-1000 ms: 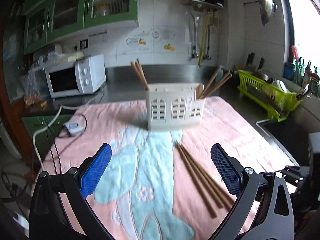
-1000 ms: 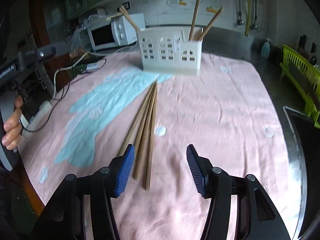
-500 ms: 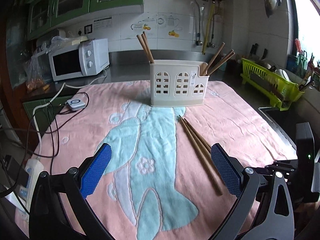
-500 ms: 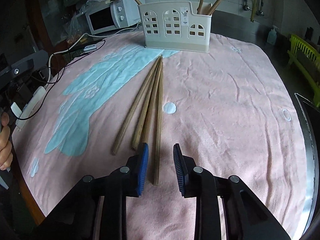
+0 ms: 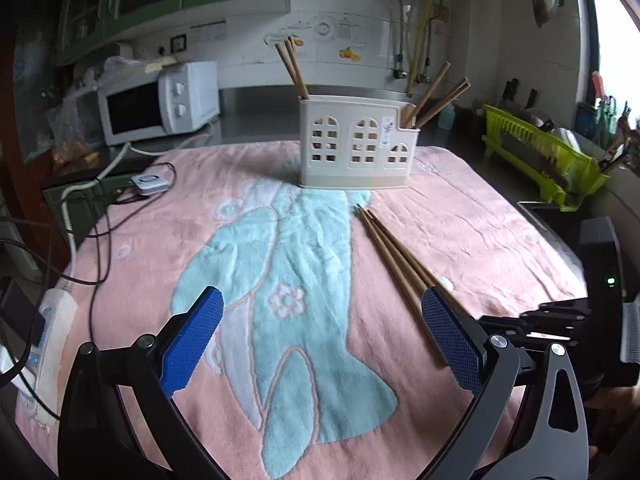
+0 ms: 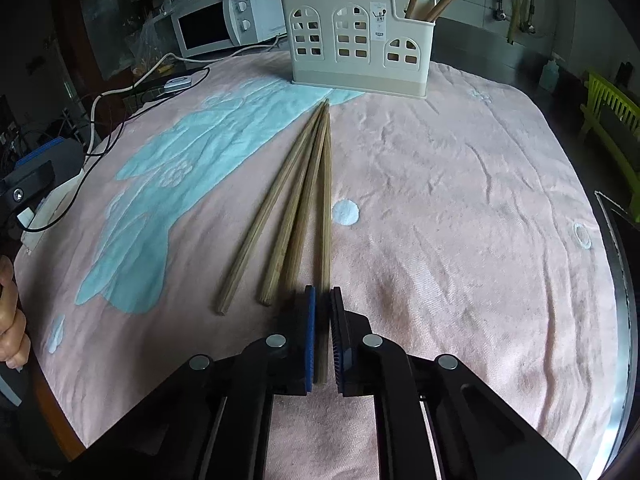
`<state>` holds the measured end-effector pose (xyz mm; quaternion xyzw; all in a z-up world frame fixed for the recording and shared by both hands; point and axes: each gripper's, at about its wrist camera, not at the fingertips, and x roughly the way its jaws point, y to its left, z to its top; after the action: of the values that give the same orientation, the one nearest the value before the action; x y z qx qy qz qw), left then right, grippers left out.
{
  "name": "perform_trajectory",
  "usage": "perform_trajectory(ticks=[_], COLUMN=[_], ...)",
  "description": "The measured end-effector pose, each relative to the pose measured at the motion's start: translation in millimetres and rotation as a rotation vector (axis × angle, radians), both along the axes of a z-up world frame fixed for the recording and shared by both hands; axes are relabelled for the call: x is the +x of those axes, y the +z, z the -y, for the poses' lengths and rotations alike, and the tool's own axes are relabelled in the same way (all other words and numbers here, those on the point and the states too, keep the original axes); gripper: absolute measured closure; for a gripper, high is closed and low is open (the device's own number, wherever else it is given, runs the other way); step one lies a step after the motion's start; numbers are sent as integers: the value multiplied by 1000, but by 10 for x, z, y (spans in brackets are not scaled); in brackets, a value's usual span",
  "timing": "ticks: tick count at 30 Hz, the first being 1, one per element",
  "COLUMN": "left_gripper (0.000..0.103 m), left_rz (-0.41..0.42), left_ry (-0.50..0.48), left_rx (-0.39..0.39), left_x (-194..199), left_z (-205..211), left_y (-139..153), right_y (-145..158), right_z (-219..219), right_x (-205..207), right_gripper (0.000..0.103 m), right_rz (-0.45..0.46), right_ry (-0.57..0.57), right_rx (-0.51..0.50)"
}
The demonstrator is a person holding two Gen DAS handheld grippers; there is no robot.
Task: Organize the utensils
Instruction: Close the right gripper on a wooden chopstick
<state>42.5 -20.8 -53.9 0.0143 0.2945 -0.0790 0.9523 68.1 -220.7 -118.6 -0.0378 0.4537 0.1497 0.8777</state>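
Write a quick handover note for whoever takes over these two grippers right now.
Right gripper: shut on the rightmost chopstick at its near end; the stick lies on the towel.
Left gripper: open, holding nothing, above the towel.
Holder: at the towel's far side, some chopsticks already standing in it.
Left: four loose chopsticks, counting the gripped one, fanned out on the towel. Lift each and drop it in the holder.

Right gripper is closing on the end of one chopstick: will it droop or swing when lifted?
The chopstick looks like rigid wood, so drooping is unlikely. The right gripper pinches only its near end, so the far tip may dip. Its neighbours touch near the tips and may get nudged.
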Motion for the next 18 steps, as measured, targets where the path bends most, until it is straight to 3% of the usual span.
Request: perform_trajectory(ticks=[2,6,12,18], left_gripper=[5,5,5,5], left_rz=[45,30,-81,-165], left_ry=[29,10,-85,-99], left_rx=[39,11,32,84], left_x=[-51,-46,39,125], left_z=[48,83,337,558], left_y=[-34,-72,-195,-377], right_y=[0,11,25,-7], right_z=[26,112,241,321], right_x=[1,-16,-49,-87], right_gripper=[96,96,96,96], right_rz=[3,6,7,-6], right_ry=[-9,-35,-66,-76], right_rx=[4,19,17,36])
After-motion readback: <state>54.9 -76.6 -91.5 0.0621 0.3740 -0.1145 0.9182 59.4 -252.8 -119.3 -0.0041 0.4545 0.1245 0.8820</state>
